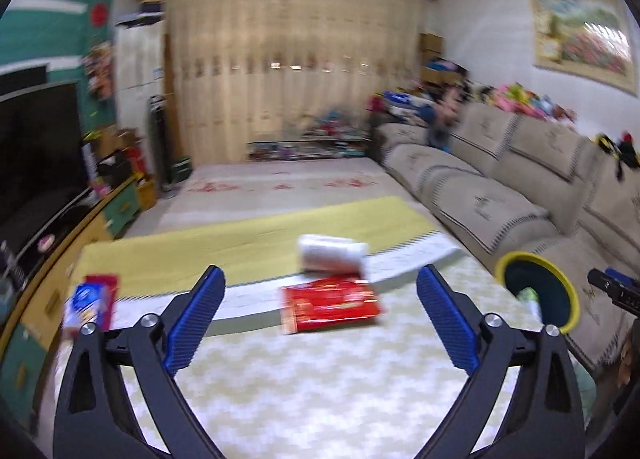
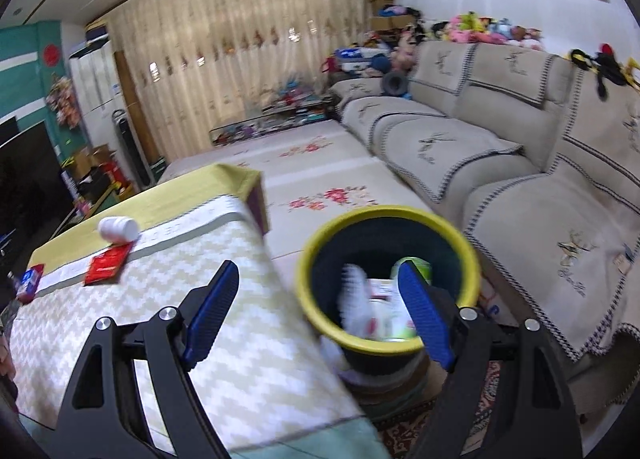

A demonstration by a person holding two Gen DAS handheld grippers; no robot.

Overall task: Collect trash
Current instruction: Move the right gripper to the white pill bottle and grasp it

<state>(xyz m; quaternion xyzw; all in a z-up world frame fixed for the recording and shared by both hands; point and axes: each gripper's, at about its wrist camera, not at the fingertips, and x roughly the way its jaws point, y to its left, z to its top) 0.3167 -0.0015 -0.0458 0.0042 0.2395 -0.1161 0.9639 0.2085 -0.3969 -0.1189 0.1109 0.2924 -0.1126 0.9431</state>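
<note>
A red wrapper (image 1: 330, 303) lies on the table (image 1: 280, 379), with a white bottle (image 1: 332, 255) on its side just behind it. A red and blue packet (image 1: 90, 305) lies at the table's left. My left gripper (image 1: 320, 315) is open and empty, above the table just short of the red wrapper. My right gripper (image 2: 320, 307) is open over a dark bin with a yellow rim (image 2: 316, 255). A white piece of trash (image 2: 356, 303) is blurred between its fingers, over the bin mouth. The bin holds several pieces of trash. The wrapper (image 2: 106, 268), bottle (image 2: 118, 228) and packet (image 2: 29, 280) show at the left.
A beige sofa (image 2: 500, 163) runs along the right, close behind the bin (image 1: 538, 291). A TV (image 1: 36, 151) on a low cabinet stands at the left. A patterned floor mat (image 2: 320, 167) lies beyond the table. The table's right edge drops off beside the bin.
</note>
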